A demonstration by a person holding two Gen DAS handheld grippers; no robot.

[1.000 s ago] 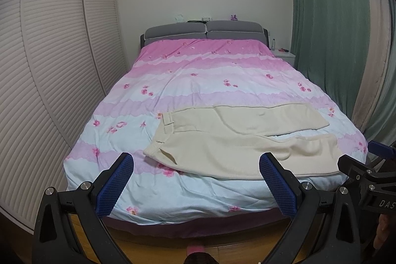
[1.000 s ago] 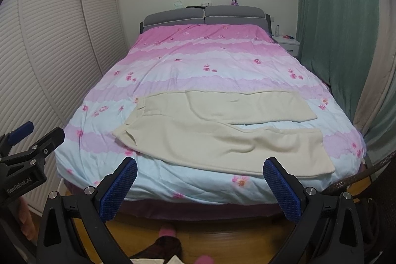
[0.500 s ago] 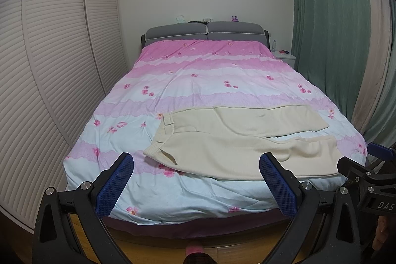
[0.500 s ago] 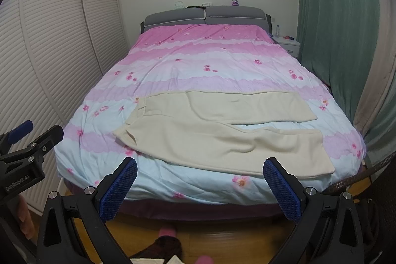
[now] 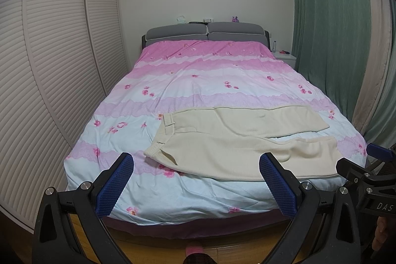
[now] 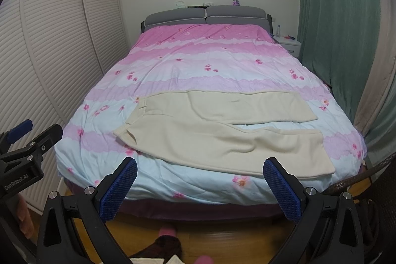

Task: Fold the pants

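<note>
Nothing has shifted: pants (image 5: 237,140) lie flat, both grippers' fingers spread, "GenRobot.AI" on left gripper (image 6: 24,155).

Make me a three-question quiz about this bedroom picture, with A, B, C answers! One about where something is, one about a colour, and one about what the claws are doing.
1. Where are the pants?
A. On the floor
B. Spread on the bed, near its foot
C. Hanging on the curtain

2. What colour are the pants?
A. Cream
B. Black
C. Red

3. What are the left claw and right claw doing?
A. Both open and holding nothing
B. Both pinching the pants
C. One is holding a pillow

Answers:
1. B, since the pants lie flat across the flowery cover at the end nearest the cameras.
2. A, because the cloth is pale cream against the pink and blue cover.
3. A, as each claw's blue pads stand wide apart in front of the bed, short of the pants.
</note>
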